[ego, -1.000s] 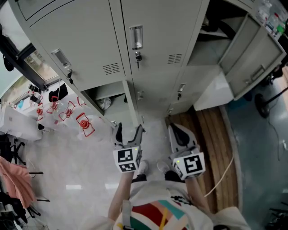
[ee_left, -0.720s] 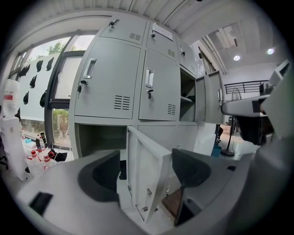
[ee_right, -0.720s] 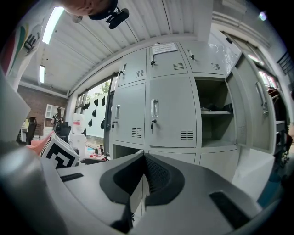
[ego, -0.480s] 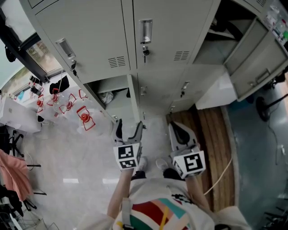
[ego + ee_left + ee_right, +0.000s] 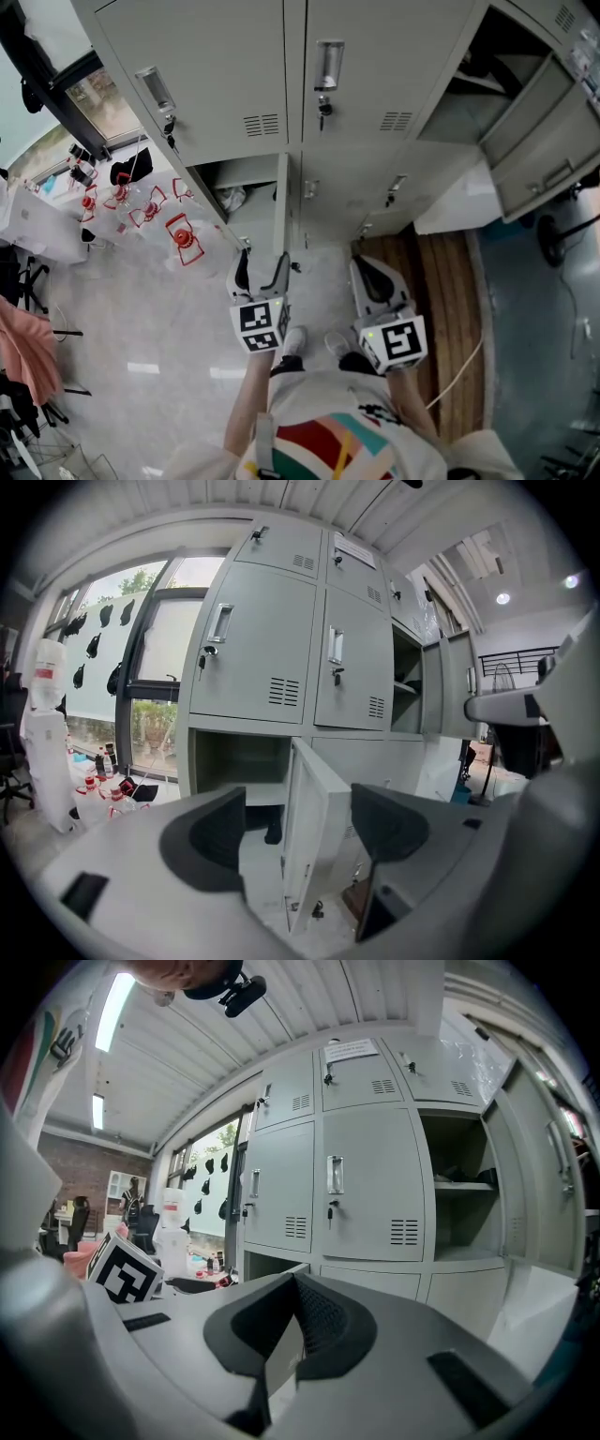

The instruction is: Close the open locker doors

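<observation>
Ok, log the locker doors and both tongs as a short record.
lower locker door: open, swung out toward the person
right-hand locker door: open wide
middle upper door: shut
left tongs: open, empty, pointed at the lower locker door, not touching it
right tongs: shut, empty

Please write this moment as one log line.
left tongs: open, empty, facing lower door | right tongs: shut, empty | lower door: open | upper right door: open
</observation>
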Demonstrator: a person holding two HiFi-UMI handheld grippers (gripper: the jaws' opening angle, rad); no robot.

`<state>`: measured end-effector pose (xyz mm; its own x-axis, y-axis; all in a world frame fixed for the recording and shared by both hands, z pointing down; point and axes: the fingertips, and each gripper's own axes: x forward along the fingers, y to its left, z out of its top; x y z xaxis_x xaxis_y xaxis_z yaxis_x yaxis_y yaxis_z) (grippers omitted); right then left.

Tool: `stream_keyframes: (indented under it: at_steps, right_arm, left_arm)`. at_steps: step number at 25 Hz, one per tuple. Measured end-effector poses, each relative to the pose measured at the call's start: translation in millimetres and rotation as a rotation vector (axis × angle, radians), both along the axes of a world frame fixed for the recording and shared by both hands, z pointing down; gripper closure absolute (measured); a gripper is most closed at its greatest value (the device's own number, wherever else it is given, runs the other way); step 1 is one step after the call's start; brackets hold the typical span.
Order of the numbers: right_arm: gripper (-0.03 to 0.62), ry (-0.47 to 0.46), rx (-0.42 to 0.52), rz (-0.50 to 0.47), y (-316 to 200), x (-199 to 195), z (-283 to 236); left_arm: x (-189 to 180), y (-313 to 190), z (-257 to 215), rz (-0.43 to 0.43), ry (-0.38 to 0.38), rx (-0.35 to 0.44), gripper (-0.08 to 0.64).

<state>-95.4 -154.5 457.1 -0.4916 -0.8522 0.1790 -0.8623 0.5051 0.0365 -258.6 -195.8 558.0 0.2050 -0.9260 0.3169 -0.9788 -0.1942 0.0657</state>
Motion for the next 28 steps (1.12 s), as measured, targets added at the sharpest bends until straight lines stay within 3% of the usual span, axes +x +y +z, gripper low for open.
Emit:
stream_keyframes:
  at_steps: [17,28]
  right_arm:
    - [0.587,0.013,0.006,-0.048,-12,-29,0]
    - [0.586,-0.003,-0.003,-0.056,-21,-70,4]
  left_arm:
    - [-47,-3,0,-0.092,0.005,0.005,0.227]
    - [-85,-13,3,-0.09,-0.011,-0.003,0.227]
